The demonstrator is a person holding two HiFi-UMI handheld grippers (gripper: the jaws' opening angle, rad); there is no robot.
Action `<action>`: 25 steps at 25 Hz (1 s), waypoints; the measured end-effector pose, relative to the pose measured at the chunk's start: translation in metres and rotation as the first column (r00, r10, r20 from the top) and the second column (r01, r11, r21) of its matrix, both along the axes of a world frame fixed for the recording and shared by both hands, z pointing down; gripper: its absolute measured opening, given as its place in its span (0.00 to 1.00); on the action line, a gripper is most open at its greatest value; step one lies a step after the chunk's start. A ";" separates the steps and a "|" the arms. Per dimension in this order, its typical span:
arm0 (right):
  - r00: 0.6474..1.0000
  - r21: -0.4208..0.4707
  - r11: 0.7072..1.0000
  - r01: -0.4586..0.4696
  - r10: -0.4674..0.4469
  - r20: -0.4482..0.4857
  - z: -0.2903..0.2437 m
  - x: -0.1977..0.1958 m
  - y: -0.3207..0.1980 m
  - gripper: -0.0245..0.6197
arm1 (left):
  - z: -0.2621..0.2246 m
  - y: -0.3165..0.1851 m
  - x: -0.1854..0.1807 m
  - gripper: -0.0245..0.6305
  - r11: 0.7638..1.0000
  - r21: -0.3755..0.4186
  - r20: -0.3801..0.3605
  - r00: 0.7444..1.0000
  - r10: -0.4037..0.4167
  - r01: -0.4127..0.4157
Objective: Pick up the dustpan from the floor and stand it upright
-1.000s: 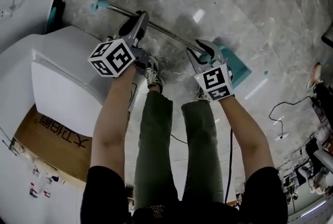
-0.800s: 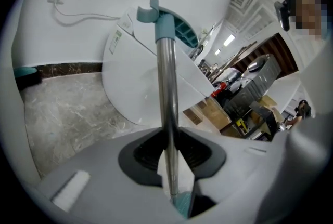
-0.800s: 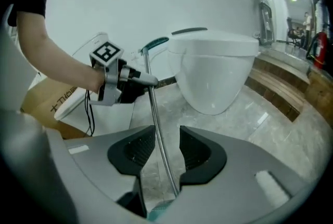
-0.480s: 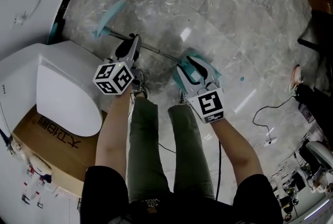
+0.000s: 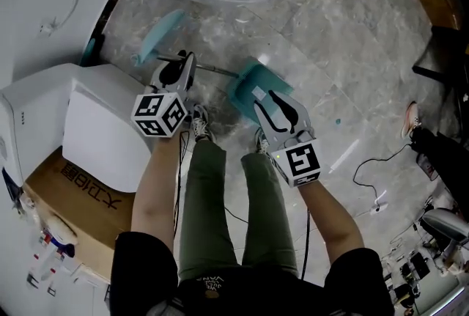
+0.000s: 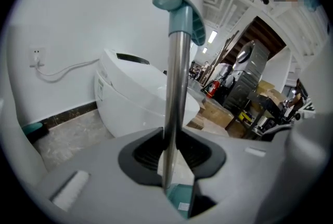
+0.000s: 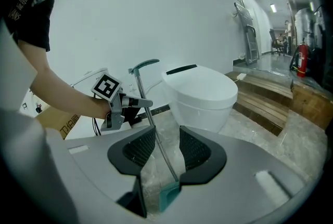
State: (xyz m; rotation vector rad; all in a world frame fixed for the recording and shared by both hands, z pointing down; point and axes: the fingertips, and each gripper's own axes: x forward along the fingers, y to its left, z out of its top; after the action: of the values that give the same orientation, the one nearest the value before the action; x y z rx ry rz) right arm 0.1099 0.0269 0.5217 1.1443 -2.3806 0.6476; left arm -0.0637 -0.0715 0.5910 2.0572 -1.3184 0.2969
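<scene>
Lifted clear of the floor (image 5: 344, 50) since a second ago, the dustpan (image 5: 248, 86) hangs between both hands. The left tongs (image 5: 180, 67) are clamped narrow on its metal handle (image 6: 174, 103), and the right tongs (image 5: 279, 111) are set wide on the teal pan's edge at their tips.

Teal dustpan (image 7: 169, 194) edge between the hand-held gripper (image 7: 165, 137) jaws, metal handle (image 7: 152, 114) before white toilet (image 7: 200, 95).
</scene>
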 end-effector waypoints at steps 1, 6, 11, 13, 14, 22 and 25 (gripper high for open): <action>1.000 0.002 1.000 -0.003 0.003 0.003 -0.002 -0.006 -0.002 0.23 | -0.003 -0.003 -0.009 0.25 1.000 0.006 0.006 1.000 -0.003 0.002; 1.000 0.011 1.000 -0.012 0.012 0.007 -0.008 -0.040 -0.021 0.23 | -0.018 -0.024 -0.062 0.25 0.999 0.041 0.033 0.999 -0.023 0.022; 1.000 0.026 1.000 -0.009 0.008 0.026 -0.021 -0.080 -0.048 0.23 | -0.031 -0.045 -0.118 0.25 0.997 0.065 0.082 0.996 -0.045 0.039; 0.999 0.035 0.999 0.003 -0.004 0.036 -0.028 -0.099 -0.058 0.23 | -0.036 -0.053 -0.138 0.25 0.996 0.076 0.111 0.993 -0.045 0.037; 0.999 0.040 0.999 0.011 -0.012 0.039 -0.030 -0.108 -0.064 0.23 | -0.038 -0.057 -0.147 0.25 0.996 0.081 0.126 0.991 -0.046 0.036; 0.997 0.055 0.998 0.038 -0.041 0.058 -0.038 -0.172 -0.102 0.23 | -0.047 -0.102 -0.230 0.25 0.991 0.127 0.217 0.973 -0.076 0.049; 0.997 0.046 0.998 0.048 -0.051 0.057 -0.034 -0.190 -0.111 0.23 | -0.047 -0.118 -0.261 0.25 0.988 0.139 0.233 0.968 -0.096 0.065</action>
State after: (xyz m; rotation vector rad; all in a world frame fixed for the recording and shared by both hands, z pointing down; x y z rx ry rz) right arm -0.0804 -0.0840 0.4879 1.0951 -2.4760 0.6224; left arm -0.3252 -0.1899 0.5436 2.1198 -1.6002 0.4443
